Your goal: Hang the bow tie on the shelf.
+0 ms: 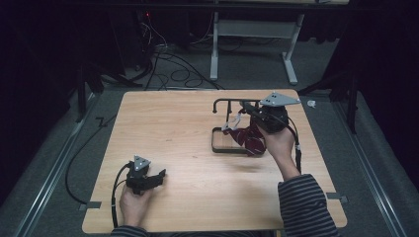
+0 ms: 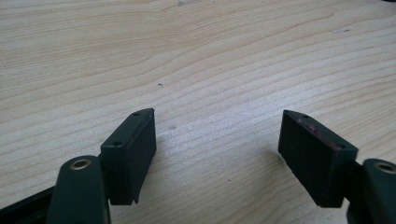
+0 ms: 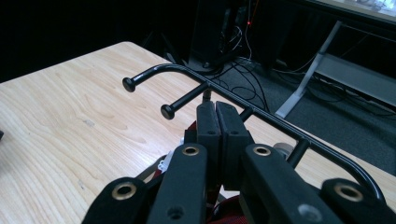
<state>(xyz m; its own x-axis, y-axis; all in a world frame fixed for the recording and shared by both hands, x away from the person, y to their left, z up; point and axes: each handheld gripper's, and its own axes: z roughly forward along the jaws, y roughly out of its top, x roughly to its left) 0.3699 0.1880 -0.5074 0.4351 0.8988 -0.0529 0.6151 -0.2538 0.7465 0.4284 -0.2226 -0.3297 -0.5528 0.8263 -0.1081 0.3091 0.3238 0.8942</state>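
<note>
Apparently mid-task, a dark red cloth [image 1: 249,138] is held beside the black rack [image 1: 232,103] by the right gripper [image 3: 217,122], jaws pressed together; hanging seems unfinished. Left gripper [image 2: 217,149] rests spread, empty, on the worktop [image 1: 188,128].

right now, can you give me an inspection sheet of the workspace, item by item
surface: light wooden table, bare over most of its top.
job's things: black metal rack with pegs at the far right; a dark red cloth hangs at it.
clutter: nothing seen on the table.
grippers: left claw open, jaws wide apart above bare wood; right claw shut at the rack's top bar, seemingly on the cloth's hanger, hidden between the jaws.
cables: one trails from each claw; loose black cables lie on the floor beyond the table.
surroundings: dark room, grey carpet, white desk frame behind.
</note>
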